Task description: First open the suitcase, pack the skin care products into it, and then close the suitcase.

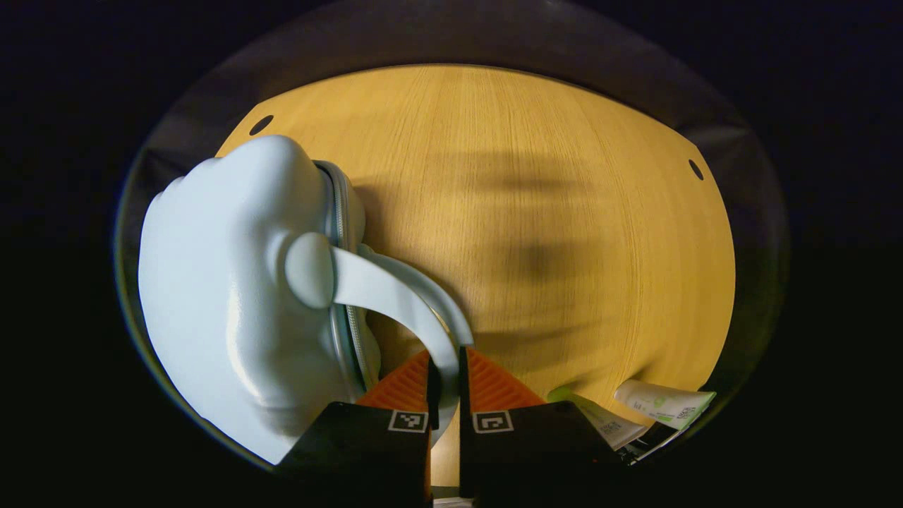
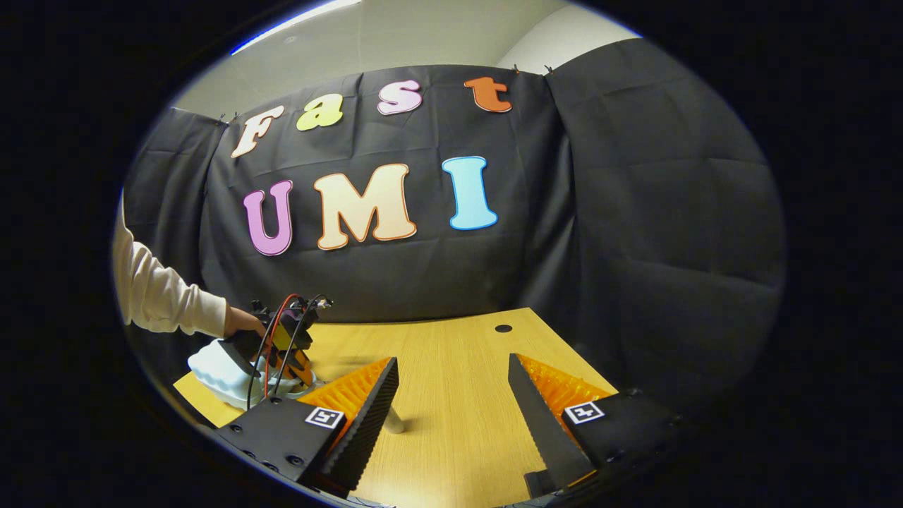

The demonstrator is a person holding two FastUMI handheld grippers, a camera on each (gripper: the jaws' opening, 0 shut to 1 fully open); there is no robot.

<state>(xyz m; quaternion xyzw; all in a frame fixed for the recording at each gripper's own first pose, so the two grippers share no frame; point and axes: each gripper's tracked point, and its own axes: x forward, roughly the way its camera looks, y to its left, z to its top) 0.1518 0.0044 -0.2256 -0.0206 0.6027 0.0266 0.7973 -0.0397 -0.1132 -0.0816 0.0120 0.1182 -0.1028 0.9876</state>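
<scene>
A pale blue hard-shell suitcase (image 1: 226,296) fills the left of the left gripper view, its zipper seam facing the table. Its curved handle (image 1: 395,293) arches down between the fingers of my left gripper (image 1: 446,356), which is shut on it. Two skin care tubes (image 1: 659,402) lie at the lower right on the table. In the right gripper view my right gripper (image 2: 452,360) hangs open over the table, holding nothing. Far left there, a hand in a white sleeve (image 2: 162,300) holds the left gripper (image 2: 282,346) at the suitcase (image 2: 215,374).
The wooden table (image 1: 536,212) has small round holes near its far corners (image 1: 696,169). Black cloth walls the booth behind the table (image 2: 635,247). A small pale object (image 2: 394,422) lies on the table beside my right gripper's left finger.
</scene>
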